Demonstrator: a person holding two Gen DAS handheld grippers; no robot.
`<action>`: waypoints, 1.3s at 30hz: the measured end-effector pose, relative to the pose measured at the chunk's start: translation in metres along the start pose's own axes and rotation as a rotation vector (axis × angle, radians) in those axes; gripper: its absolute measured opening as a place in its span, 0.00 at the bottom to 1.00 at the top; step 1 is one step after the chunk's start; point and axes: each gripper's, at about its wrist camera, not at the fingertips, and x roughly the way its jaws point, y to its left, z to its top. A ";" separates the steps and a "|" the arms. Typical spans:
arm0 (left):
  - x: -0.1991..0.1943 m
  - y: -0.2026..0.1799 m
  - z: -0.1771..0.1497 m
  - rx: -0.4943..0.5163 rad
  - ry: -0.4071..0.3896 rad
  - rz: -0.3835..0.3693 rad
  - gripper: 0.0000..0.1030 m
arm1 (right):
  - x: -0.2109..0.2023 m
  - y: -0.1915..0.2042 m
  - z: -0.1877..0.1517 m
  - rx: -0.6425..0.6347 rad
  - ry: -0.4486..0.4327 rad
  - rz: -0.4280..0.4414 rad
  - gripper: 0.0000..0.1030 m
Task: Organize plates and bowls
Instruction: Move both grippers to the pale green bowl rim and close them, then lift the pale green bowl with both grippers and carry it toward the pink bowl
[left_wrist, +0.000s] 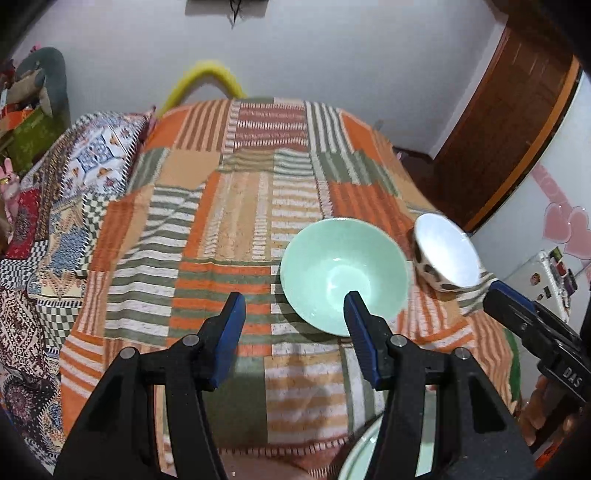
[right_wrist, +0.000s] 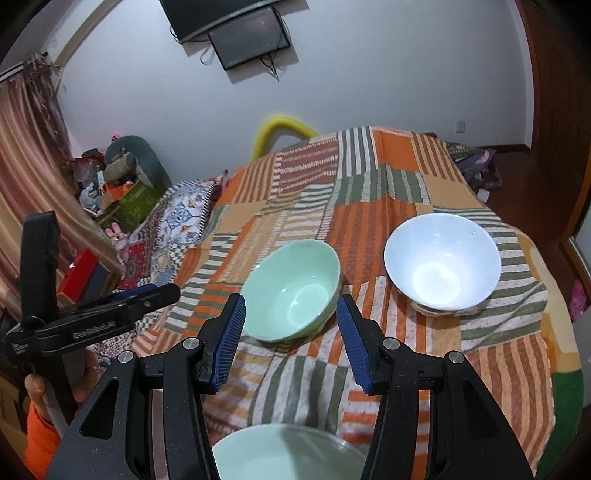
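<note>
A mint green bowl stands upright on the striped patchwork blanket. A white bowl with dark spots outside stands to its right. A second mint green dish lies at the near edge, partly hidden by the fingers. My left gripper is open and empty, just short of the green bowl. My right gripper is open and empty, above the green bowl's near rim. The right gripper also shows in the left wrist view, the left gripper in the right wrist view.
A patterned quilt and pillow lie at the blanket's left. A yellow foam hoop stands behind the bed. A wooden door is at the right. Toys and boxes crowd the far left corner.
</note>
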 end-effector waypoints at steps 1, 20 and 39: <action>0.007 0.001 0.002 -0.002 0.011 0.004 0.54 | 0.005 -0.002 0.001 0.002 0.009 -0.003 0.47; 0.126 0.014 0.020 -0.028 0.201 -0.001 0.31 | 0.089 -0.026 0.009 0.010 0.163 -0.047 0.41; 0.122 0.010 0.017 -0.019 0.218 -0.063 0.11 | 0.099 -0.015 0.007 -0.026 0.209 -0.075 0.18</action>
